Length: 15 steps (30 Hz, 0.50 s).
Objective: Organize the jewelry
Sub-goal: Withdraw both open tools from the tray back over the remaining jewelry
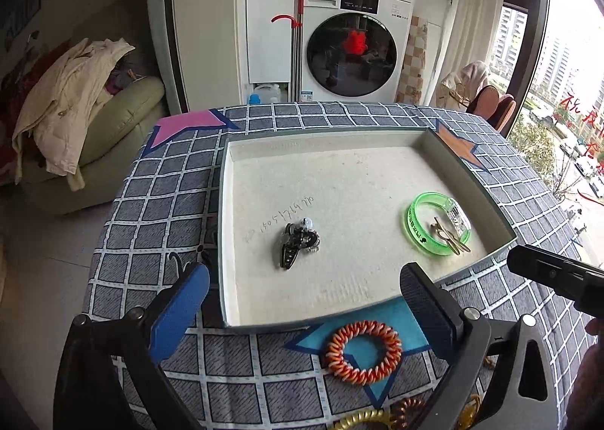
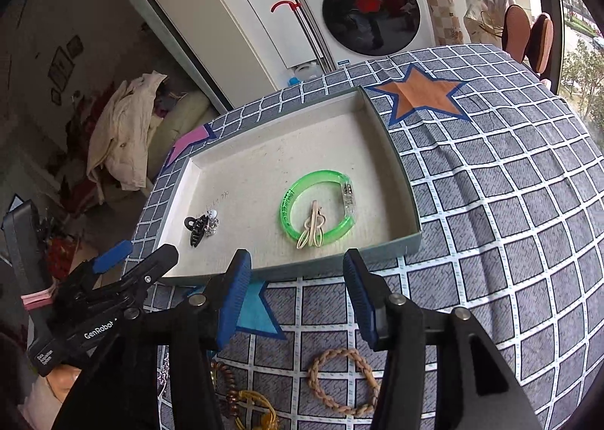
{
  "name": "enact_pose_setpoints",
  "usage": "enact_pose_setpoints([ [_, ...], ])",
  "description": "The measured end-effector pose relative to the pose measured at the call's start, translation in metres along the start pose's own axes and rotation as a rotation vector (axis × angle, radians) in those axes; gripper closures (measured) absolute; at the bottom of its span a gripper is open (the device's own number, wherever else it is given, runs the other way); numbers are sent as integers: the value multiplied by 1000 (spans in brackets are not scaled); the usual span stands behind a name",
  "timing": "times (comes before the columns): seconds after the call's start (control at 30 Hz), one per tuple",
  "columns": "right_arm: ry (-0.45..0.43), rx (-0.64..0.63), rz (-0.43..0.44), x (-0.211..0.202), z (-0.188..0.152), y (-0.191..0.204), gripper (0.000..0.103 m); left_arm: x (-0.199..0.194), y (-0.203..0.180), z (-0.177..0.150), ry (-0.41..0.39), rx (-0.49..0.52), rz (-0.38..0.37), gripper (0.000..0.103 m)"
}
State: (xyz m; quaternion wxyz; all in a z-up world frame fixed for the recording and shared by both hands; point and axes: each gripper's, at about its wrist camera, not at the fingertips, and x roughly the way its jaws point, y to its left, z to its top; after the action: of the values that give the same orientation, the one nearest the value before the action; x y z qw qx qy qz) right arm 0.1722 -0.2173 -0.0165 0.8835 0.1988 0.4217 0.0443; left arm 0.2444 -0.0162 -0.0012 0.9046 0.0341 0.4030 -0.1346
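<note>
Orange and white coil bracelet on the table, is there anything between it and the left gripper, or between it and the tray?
Nothing visible blocks it. The coil bracelet lies on the cloth just ahead of the open left gripper, with bare cloth between. Toward the tray, only the low near wall stands in the path, so it would likely need lifting over.

Tray and bracelets on checked tablecloth

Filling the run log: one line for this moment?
left gripper: open, empty | right gripper: open, empty | tray: bangle, clips | cloth: braided rings outside tray
</note>
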Motion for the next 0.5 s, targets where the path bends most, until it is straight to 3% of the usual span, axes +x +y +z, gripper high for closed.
enact_pose_setpoints([
  [0.13, 2, -13, 6, -10, -14, 2, 41, -17, 9, -15, -13, -11, 17, 0],
  [0.27, 2, -29, 14, -20, -30, 2, 19, -30, 18, -32, -3, -26, 30, 0],
  [0.33, 1, -44, 13, -25, -40, 2, 18, -34, 22, -42, 19, -46, 4, 0],
  [0.47, -3, -40, 18, -34, -58, -4, 0, -45, 24, -63, 37, -51, -9, 0],
  [0.5, -6, -34, 22, -36, -62, -6, 0, -47, 24, -68, 41, -45, -5, 0],
])
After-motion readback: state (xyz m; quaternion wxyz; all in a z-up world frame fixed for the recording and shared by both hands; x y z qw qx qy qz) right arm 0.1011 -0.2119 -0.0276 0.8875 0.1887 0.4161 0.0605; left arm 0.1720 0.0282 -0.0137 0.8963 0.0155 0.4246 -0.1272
